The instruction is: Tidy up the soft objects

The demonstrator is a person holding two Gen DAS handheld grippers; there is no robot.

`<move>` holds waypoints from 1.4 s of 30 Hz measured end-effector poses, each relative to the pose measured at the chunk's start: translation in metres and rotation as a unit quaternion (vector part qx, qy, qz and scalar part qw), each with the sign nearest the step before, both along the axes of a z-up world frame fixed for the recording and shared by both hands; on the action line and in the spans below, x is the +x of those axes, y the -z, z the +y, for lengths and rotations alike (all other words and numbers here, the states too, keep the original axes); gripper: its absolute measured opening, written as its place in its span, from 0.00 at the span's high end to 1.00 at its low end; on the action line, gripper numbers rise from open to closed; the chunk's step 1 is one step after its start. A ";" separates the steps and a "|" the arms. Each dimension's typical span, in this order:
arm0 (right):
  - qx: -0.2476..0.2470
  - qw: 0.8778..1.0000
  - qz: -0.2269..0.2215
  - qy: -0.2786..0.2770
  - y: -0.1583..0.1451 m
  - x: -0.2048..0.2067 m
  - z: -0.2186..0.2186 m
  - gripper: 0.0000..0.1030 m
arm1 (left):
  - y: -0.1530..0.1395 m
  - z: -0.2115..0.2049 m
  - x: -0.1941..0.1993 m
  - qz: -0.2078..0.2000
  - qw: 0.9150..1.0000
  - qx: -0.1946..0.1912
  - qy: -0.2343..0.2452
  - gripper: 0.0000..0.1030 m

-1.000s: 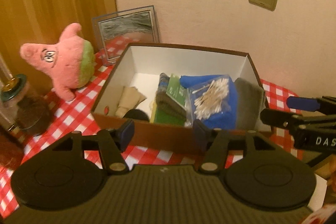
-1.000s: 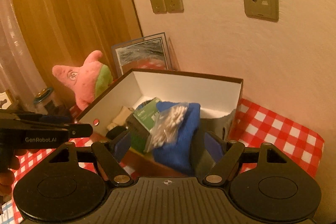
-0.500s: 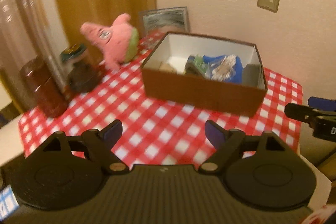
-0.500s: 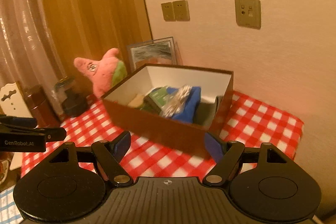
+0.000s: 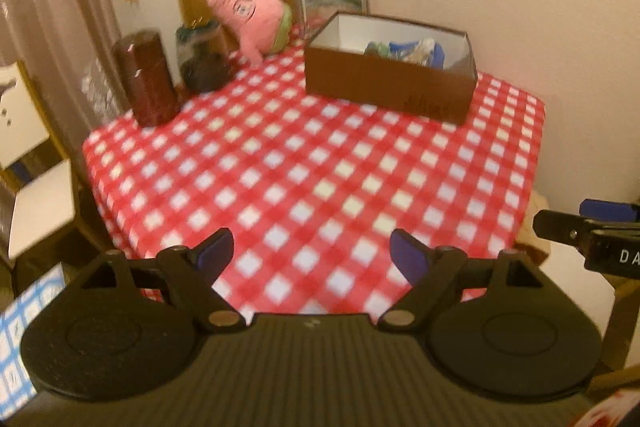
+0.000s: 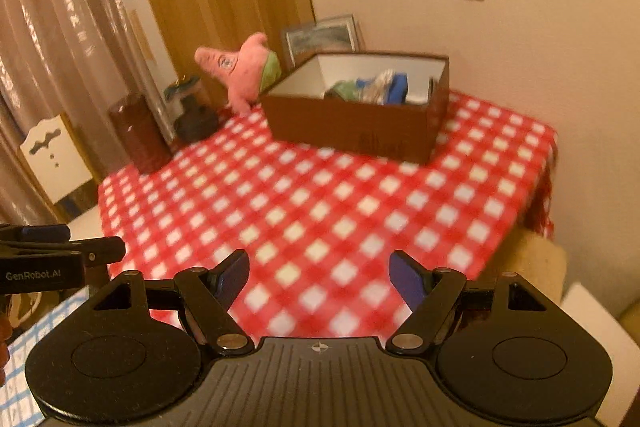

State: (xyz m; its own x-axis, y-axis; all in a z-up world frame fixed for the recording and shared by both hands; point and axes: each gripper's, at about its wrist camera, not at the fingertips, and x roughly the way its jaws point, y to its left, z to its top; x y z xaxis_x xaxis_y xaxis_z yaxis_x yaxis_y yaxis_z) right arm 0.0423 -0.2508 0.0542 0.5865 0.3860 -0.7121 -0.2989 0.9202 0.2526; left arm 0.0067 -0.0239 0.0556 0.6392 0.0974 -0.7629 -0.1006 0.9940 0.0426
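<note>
A brown cardboard box [image 5: 388, 83] [image 6: 352, 127] stands at the far side of the red-checked table [image 5: 312, 171] [image 6: 320, 211]. It holds soft items, among them a blue cloth [image 5: 436, 53] [image 6: 398, 87] and a bag of cotton swabs [image 5: 420, 49]. A pink star plush [image 5: 256, 19] [image 6: 244, 69] stands left of the box. My left gripper [image 5: 312, 255] is open and empty over the table's near edge. My right gripper [image 6: 320, 273] is open and empty, also at the near edge.
A dark red canister [image 5: 146, 79] [image 6: 138, 133] and a glass jar [image 5: 202, 57] [image 6: 192, 109] stand at the table's left edge. A framed picture [image 5: 332, 1] [image 6: 320, 35] leans on the wall behind the box. A white chair [image 5: 24, 163] is at the left.
Both grippers have pulled back from the box to the table's near edge. The jaws have opened wider. The box and plush look farther away.
</note>
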 end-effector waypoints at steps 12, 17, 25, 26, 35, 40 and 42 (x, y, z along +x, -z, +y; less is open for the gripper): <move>-0.013 0.999 0.013 -0.048 -0.004 -0.055 0.027 0.26 | -0.001 0.006 -0.063 0.011 1.000 -0.017 -0.014 0.18; -0.021 0.998 0.019 -0.063 0.001 -0.059 0.027 0.26 | -0.001 0.000 -0.067 0.011 1.000 -0.020 -0.018 0.18; -0.021 0.998 0.022 -0.062 0.002 -0.057 0.018 0.26 | -0.002 -0.010 -0.067 0.011 1.000 -0.022 -0.016 0.18; -0.022 0.998 0.022 -0.061 0.002 -0.057 0.017 0.26 | -0.001 -0.011 -0.067 0.011 1.000 -0.022 -0.016 0.18; -0.021 0.998 0.023 -0.063 0.001 -0.057 0.015 0.26 | -0.002 -0.012 -0.067 0.011 1.000 -0.022 -0.016 0.18; -0.021 0.998 0.022 -0.063 0.000 -0.057 0.012 0.26 | -0.003 -0.019 -0.066 0.009 1.000 -0.023 -0.015 0.18; -0.021 0.998 0.022 -0.063 0.000 -0.057 0.011 0.26 | -0.003 -0.020 -0.066 0.009 1.000 -0.022 -0.015 0.19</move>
